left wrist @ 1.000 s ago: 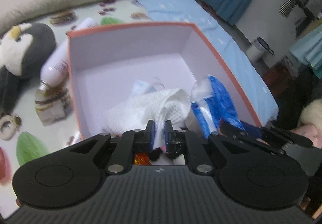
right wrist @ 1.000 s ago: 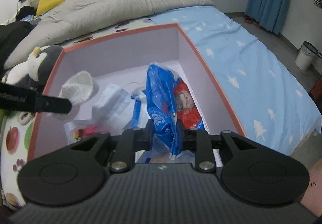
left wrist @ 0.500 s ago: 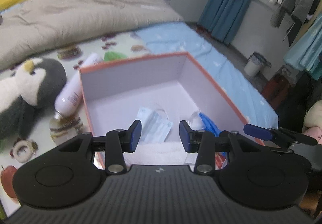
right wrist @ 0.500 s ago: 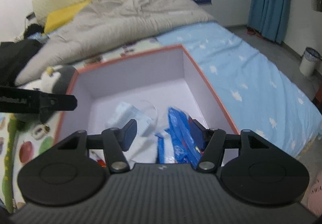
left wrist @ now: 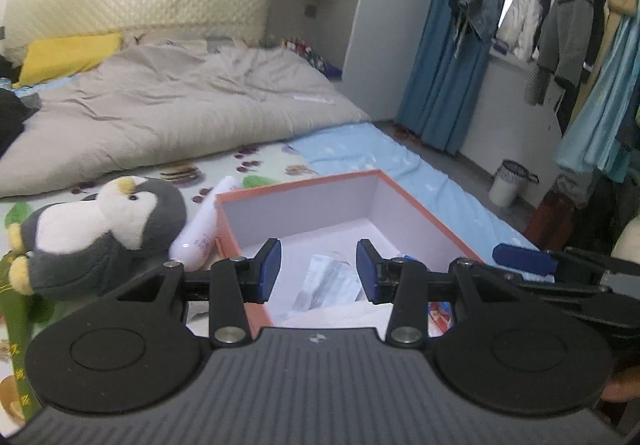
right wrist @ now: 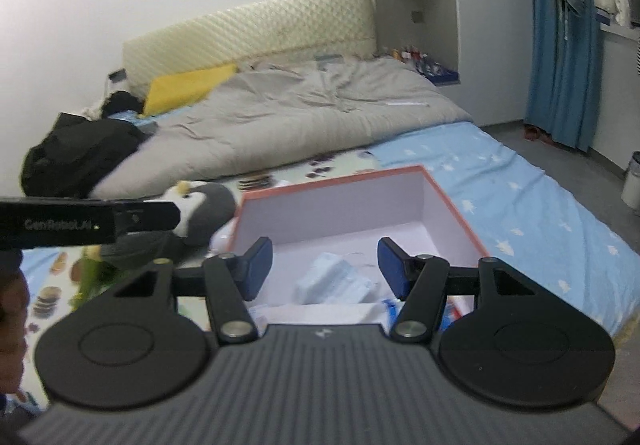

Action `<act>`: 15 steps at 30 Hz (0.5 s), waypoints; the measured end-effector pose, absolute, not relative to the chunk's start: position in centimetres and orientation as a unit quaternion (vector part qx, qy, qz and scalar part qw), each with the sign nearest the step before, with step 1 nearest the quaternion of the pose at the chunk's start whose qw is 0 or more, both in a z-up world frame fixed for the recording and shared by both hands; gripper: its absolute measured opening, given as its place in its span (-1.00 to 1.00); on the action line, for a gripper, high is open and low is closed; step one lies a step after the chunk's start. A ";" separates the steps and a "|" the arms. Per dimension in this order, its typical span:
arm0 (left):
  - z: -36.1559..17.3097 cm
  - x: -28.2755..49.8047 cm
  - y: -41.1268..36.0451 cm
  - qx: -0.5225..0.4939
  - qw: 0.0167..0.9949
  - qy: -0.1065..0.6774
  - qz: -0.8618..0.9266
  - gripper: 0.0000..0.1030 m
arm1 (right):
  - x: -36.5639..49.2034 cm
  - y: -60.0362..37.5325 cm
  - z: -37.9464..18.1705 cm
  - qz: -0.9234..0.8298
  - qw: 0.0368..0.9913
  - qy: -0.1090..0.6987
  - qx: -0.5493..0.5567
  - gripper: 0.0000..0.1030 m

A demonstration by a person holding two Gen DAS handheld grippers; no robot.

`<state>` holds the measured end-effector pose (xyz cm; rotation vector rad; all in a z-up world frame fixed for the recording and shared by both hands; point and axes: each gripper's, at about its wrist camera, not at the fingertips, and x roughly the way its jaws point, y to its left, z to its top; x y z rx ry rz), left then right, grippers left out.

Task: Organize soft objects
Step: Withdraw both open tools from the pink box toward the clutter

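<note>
Left wrist view: my left tool (left wrist: 318,269) hangs above the near end of the orange-rimmed box (left wrist: 420,201) on the bed, its blue pads spread apart with nothing between them. Inside the box, a pale blue face mask (left wrist: 330,279) lies on the white floor, with a white cloth (left wrist: 340,315) at the near edge and a scrap of red-and-blue packaging (left wrist: 440,315) in the right corner, though the tool body hides most of both. Just left of the box, a white bottle (left wrist: 200,237) lies on the printed sheet, touching or almost touching the box wall, and a stuffed penguin (left wrist: 96,233) rests beside it. My right tool (left wrist: 524,259) shows at the right edge of this view, over the box's right rim. Right wrist view: my right tool (right wrist: 325,269) is likewise spread and empty above the box (right wrist: 452,201), with the face mask (right wrist: 334,281) lying below the gap. The left tool (right wrist: 88,223) crosses the left edge, in front of the penguin (right wrist: 208,201). A grey duvet (right wrist: 304,113) and a yellow pillow (right wrist: 188,85) lie further up the bed.
</note>
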<state>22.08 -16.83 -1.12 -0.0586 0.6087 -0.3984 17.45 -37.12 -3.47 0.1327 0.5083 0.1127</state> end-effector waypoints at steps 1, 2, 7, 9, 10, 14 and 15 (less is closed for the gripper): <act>-1.1 21.3 -16.2 -0.030 0.936 0.293 -0.193 -0.08 | 17.0 -36.6 -3.6 0.061 0.964 0.249 0.065 0.18; -1.3 20.7 -15.7 -0.030 0.937 0.291 -0.191 -0.08 | 16.6 -36.2 -3.7 0.066 0.965 0.247 0.064 0.18; -1.5 17.5 -13.0 -0.036 0.943 0.279 -0.176 -0.08 | 14.6 -34.1 -4.5 0.083 0.964 0.242 0.066 0.18; -1.6 16.4 -12.0 -0.039 0.945 0.275 -0.174 -0.08 | 13.9 -33.3 -4.7 0.089 0.964 0.241 0.064 0.18; -1.7 15.9 -11.6 -0.038 0.946 0.274 -0.171 -0.08 | 13.6 -32.9 -4.8 0.092 0.964 0.240 0.064 0.18; -2.1 13.9 -10.3 -0.032 0.949 0.272 -0.158 -0.08 | 12.3 -31.4 -5.1 0.101 0.963 0.240 0.072 0.19; -2.1 13.2 -9.9 -0.036 0.949 0.269 -0.159 -0.08 | 11.9 -31.1 -5.2 0.103 0.962 0.241 0.074 0.18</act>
